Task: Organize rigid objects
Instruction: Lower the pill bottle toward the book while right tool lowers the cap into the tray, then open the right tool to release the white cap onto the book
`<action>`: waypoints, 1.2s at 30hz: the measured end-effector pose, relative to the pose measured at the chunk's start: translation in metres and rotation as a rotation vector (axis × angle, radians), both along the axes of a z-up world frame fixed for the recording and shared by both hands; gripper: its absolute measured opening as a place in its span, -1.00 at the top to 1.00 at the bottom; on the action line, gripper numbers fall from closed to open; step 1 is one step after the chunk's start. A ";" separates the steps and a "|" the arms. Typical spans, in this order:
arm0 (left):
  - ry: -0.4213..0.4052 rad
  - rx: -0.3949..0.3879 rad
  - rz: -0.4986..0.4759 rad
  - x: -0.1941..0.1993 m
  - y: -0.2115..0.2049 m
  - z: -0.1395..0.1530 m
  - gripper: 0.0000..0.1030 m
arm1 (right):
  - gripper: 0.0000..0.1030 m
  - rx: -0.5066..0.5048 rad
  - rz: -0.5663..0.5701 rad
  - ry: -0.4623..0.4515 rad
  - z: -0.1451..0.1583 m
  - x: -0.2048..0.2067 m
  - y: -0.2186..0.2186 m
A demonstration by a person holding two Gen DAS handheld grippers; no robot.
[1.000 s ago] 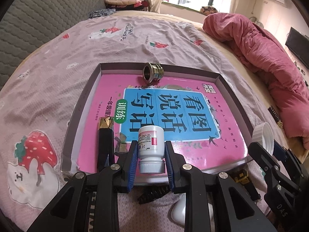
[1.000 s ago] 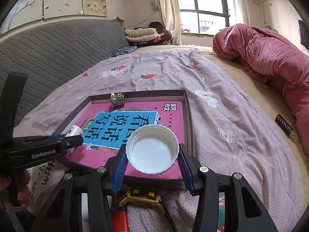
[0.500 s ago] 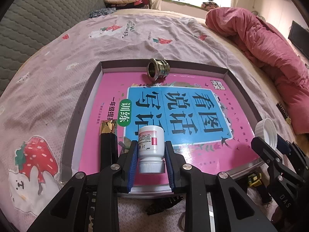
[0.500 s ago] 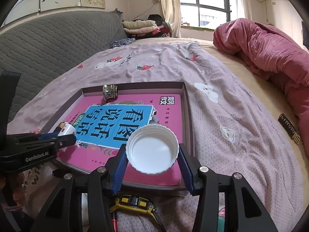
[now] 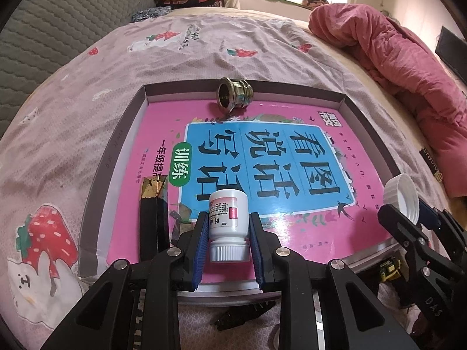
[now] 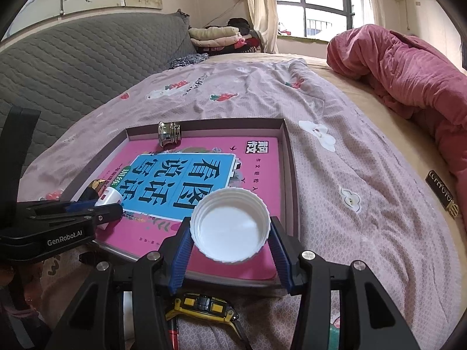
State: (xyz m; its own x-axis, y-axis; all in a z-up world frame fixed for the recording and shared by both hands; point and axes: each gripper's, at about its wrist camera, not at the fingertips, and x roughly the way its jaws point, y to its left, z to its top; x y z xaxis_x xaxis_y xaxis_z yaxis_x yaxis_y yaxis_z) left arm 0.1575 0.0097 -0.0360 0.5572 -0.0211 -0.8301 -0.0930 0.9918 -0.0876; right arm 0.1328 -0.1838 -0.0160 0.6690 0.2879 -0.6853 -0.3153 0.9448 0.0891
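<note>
— Looking into the shallow grey cardboard tray [image 5: 96, 204] on the bed, how much of the tidying seems done?

— Part of it, I judge. A pink and blue children's workbook [image 5: 262, 151] lies flat across the tray floor, a shiny ribbed metal fitting [image 5: 235, 95] lies on its side at the far edge, and a long black box with a gold foil end [image 5: 153, 215] lies along the left side. Those look placed.

— And the two claws?

— The left claw [image 5: 228, 240] is closed on a small white plastic pill bottle with a red and white label [image 5: 228, 221], gripped round its lower body, its ribbed cap end toward the camera, held over the near end of the workbook. The right claw [image 6: 230, 227] is opened wide and clamped across a large white ribbed plastic lid [image 6: 229, 224], hollow side up, over the tray's near right corner.

— Are they touching the tray?

— I cannot tell; both seem raised just above it.

— What is left?

— Setting those two down, by my reading. Then a yellow and black tape measure [image 6: 201, 306] lies on the pink patterned bedsheet [image 6: 350, 175] just outside the tray's near edge, beside something red I cannot make out. Those probably wait their turn.
</note>
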 end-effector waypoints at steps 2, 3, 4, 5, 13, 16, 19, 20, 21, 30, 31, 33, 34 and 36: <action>0.003 -0.003 0.002 0.000 0.001 -0.001 0.47 | 0.02 0.005 0.002 0.004 0.000 0.001 0.000; 0.003 -0.006 0.004 0.000 0.002 -0.002 0.47 | 0.02 0.003 0.003 0.004 0.000 0.000 0.001; 0.003 -0.008 0.006 0.000 0.002 -0.002 0.47 | 0.02 0.000 0.004 0.003 0.000 0.001 0.001; 0.004 -0.008 0.006 0.000 0.002 -0.003 0.47 | 0.02 -0.004 0.007 0.002 0.000 0.001 0.002; 0.000 -0.008 0.007 0.000 0.003 -0.003 0.47 | 0.02 -0.033 0.005 0.007 -0.004 0.001 0.004; -0.005 -0.002 0.004 0.000 0.003 -0.004 0.47 | 0.02 -0.045 0.004 0.014 -0.005 0.003 0.006; -0.011 0.012 -0.003 -0.001 0.001 -0.004 0.47 | 0.02 -0.083 0.014 0.025 -0.006 0.005 0.011; -0.012 0.013 -0.004 -0.001 0.001 -0.004 0.47 | 0.02 -0.095 0.013 0.031 -0.006 0.006 0.012; -0.014 0.014 -0.005 -0.001 0.001 -0.004 0.47 | 0.02 -0.117 0.011 0.043 -0.007 0.008 0.015; -0.015 0.010 -0.007 -0.003 0.000 -0.004 0.48 | 0.02 -0.177 0.014 0.154 -0.009 0.020 0.020; -0.013 0.010 -0.007 -0.002 0.000 -0.004 0.48 | 0.02 -0.181 0.015 0.162 -0.009 0.021 0.021; -0.012 0.013 -0.007 -0.002 0.000 -0.004 0.48 | 0.02 -0.189 0.015 0.177 -0.009 0.023 0.021; -0.011 0.013 -0.006 -0.002 0.000 -0.005 0.48 | 0.02 -0.187 0.014 0.183 -0.009 0.023 0.021; -0.009 0.015 -0.007 -0.002 0.000 -0.005 0.47 | 0.02 -0.183 0.011 0.184 -0.009 0.023 0.020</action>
State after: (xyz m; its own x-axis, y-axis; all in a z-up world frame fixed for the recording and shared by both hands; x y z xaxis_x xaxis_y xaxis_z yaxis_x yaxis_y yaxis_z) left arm 0.1555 0.0096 -0.0408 0.5646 -0.0125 -0.8253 -0.0855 0.9936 -0.0736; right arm 0.1554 -0.1642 -0.0249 0.5259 0.1549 -0.8363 -0.3203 0.9470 -0.0260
